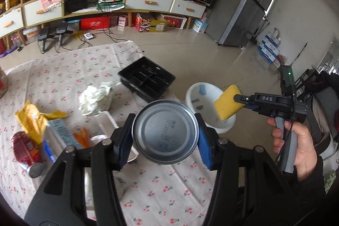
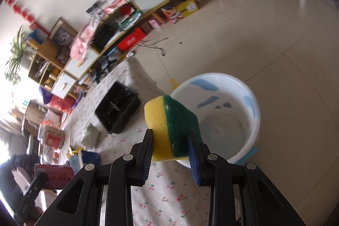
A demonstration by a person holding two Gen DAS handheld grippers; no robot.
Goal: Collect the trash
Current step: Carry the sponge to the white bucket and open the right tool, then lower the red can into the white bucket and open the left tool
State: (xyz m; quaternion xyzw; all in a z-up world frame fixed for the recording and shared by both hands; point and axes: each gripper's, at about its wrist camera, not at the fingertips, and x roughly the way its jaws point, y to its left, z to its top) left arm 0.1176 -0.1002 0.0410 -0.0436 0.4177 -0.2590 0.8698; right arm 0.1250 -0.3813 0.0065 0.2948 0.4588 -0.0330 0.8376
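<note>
My left gripper (image 1: 165, 137) is clamped on a round metal can (image 1: 165, 130). Both blue pads press its sides, and the can's stamped end faces the camera. It's lifted clear of the table (image 1: 53, 69), which has a cherry-print cloth on it. My right gripper (image 2: 170, 148) has its jaws squeezed onto a sponge (image 2: 169, 126), yellow foam on one side and green scrubber on the other. From the left wrist view I can see that sponge (image 1: 227, 102) hanging over the rim of the white bucket (image 1: 191, 94), with my hand (image 1: 296, 141) wrapped around the grey handle.

The bucket (image 2: 252, 99) sits on the tiled floor just off the table's edge. There are a few blue scraps stuck to its inside wall, and the bottom looks otherwise bare as far as I can tell.

Still on the table: a black divided tray (image 1: 147, 78) near the far edge, a crumpled white tissue wad (image 1: 95, 99) next to it, a yellow wrapper (image 1: 31, 120), a red drink can (image 1: 25, 149) lying on its side, and some orange bits (image 1: 81, 137) near a white carton. The right wrist view is pretty blurry, so I can only make out the tray (image 2: 117, 107) and some red packaging on that side.
</note>
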